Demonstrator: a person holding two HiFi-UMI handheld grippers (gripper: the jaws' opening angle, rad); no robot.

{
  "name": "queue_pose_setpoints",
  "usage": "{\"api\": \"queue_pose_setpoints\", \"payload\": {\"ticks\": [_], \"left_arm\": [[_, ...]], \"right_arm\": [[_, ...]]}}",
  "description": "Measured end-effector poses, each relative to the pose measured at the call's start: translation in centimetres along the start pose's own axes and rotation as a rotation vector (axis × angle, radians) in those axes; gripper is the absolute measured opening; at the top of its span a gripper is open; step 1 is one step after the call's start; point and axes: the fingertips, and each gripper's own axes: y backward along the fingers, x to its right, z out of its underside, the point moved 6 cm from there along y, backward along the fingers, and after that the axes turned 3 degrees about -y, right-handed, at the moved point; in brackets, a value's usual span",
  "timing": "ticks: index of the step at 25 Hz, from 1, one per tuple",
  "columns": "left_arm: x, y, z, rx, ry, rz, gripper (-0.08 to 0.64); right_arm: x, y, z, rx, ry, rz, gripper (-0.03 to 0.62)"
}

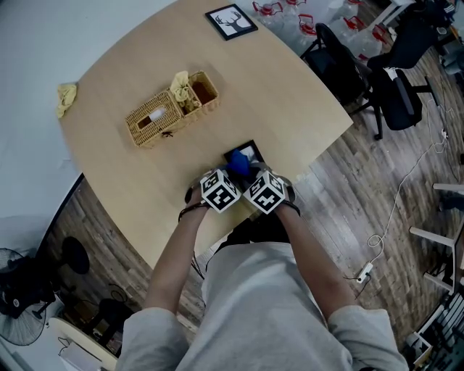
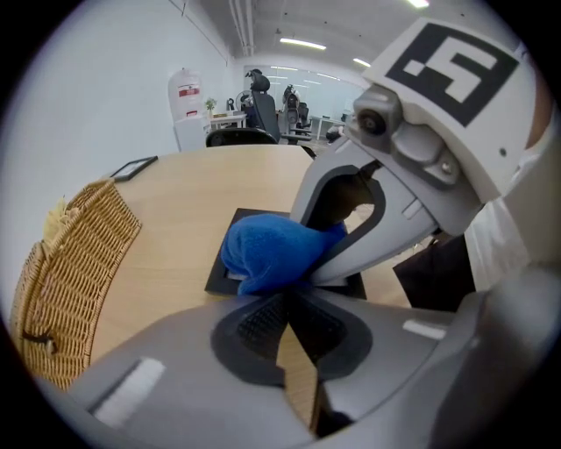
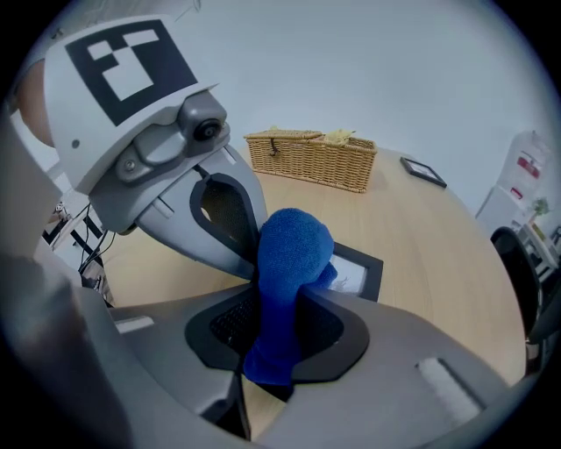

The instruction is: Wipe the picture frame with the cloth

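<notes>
Both forearms, left [image 1: 172, 253] and right [image 1: 313, 253], reach forward and converge, bringing the 2 grey tools side by side, marker cubes almost touching. The left tool [image 2: 287, 298] has its jaws pressed together, empty. The right tool [image 3: 279, 296] clamps a blue terry cloth [image 3: 294, 245].

Round wood surface [image 1: 290, 109], wicker basket [image 1: 156, 119] mid-left, yellow rag [image 1: 66, 96] far-left edge, blk frame [image 1: 230, 21] far, 2nd frame [image 1: 251, 151] near edge

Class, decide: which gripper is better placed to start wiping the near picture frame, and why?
Right. The right gripper has its jaws shut on the blue cloth, which is bunched directly over the black picture frame. The left gripper has its jaws together on nothing, so it has nothing to wipe with.
</notes>
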Motion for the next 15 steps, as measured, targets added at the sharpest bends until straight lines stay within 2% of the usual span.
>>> {"api": "queue_pose_setpoints", "payload": {"ticks": [9, 15], "left_arm": [[0.0, 0.1, -0.1, -0.016, -0.012, -0.013, 0.054], [0.1, 0.1, -0.1, -0.015, 0.009, -0.012, 0.054]], "right_arm": [[-1.5, 0.7, 1.4, 0.019, -0.027, -0.005, 0.087], [-2.5, 1.3, 1.9, 0.010, 0.035, 0.006, 0.089]]}}
